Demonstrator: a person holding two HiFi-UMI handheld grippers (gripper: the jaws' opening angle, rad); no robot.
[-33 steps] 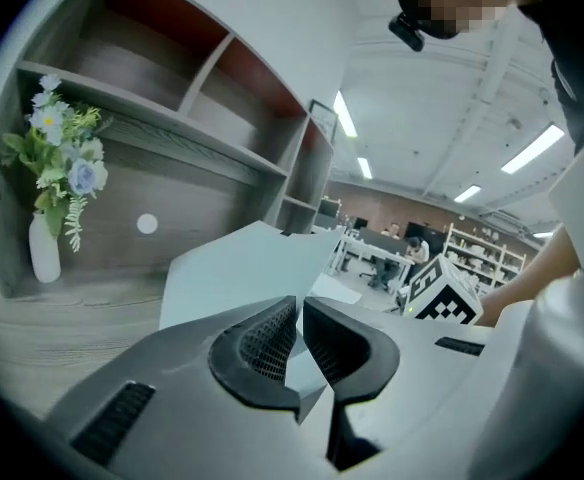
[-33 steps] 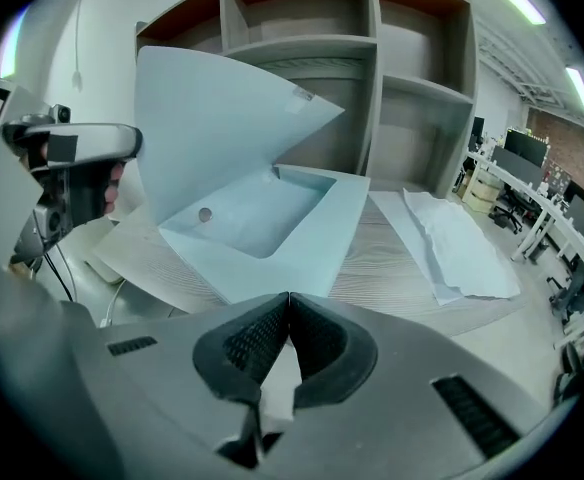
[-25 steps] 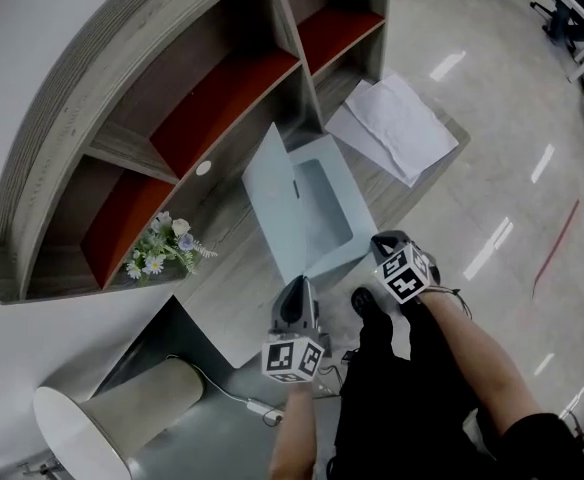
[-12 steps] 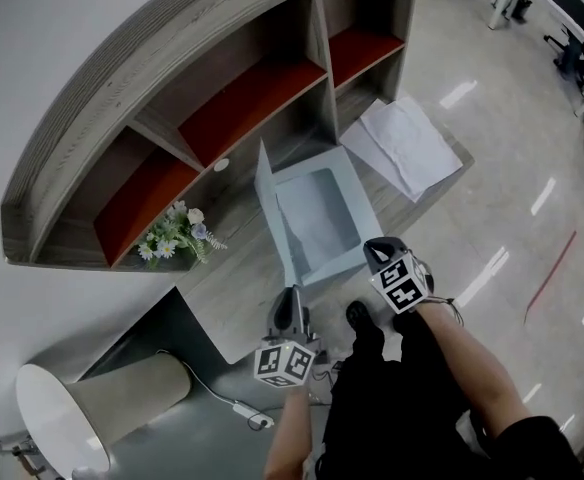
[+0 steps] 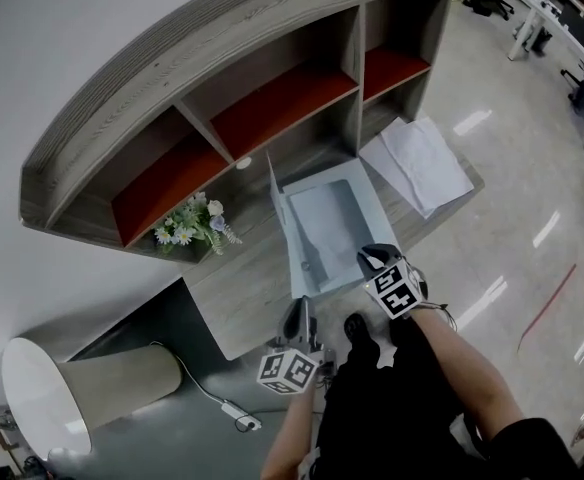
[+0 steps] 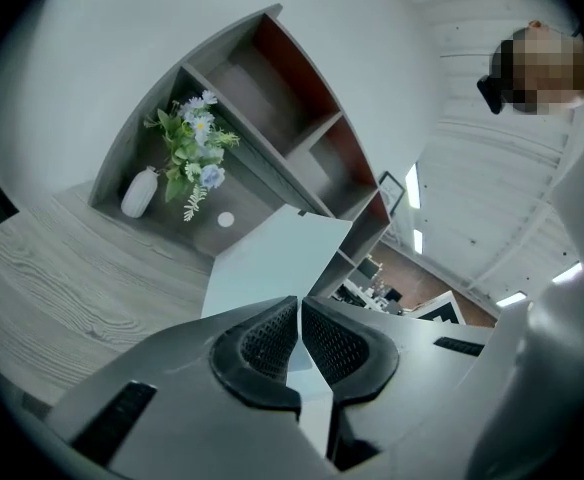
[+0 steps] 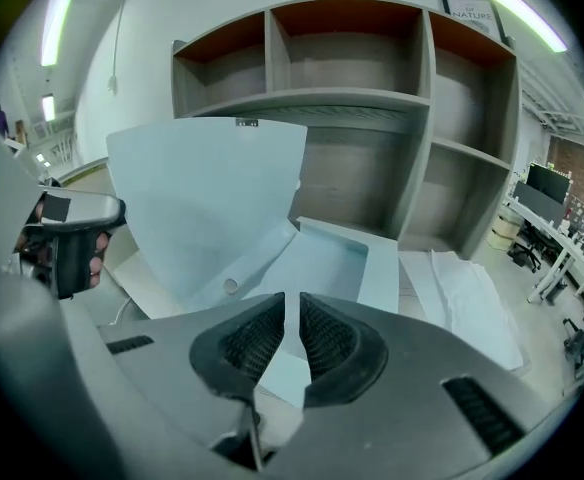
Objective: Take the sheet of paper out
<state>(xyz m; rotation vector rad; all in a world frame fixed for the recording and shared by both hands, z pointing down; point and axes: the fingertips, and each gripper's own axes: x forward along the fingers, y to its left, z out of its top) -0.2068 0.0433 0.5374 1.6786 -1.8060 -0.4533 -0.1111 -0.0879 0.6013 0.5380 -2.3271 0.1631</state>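
**A:** Where do we record the sheet of paper?

**B:** We note a white, creased sheet lying flat on the desk, just right of the pale blue folder and outside it. Whether a further sheet lies in the folder's recess we cannot tell, as its floor shows as one pale tone.

**A:** And the grips?

**B:** The left gripper has its jaws closed together on the lower edge of the raised cover. That cover stands nearly upright along the folder's left side. The right gripper is pinched narrow on the folder's near edge.

**A:** What risks do we enter?

**B:** In our judgement there are three.
- The cover is thin and is caught only at its edge, so it could slip from the left pinch and fall over the recess.
- The folder sits close to the desk's near edge, so a pull from the right gripper could drag or tip it off.
- Both grippers are occupied, so reaching for any paper means letting one hold go.

**A:** Other containers?

**B:** In the shelf unit we see nothing in the red-floored compartments. A white vase holds flowers and stands on the desk at the shelf's left end, well apart from the folder.
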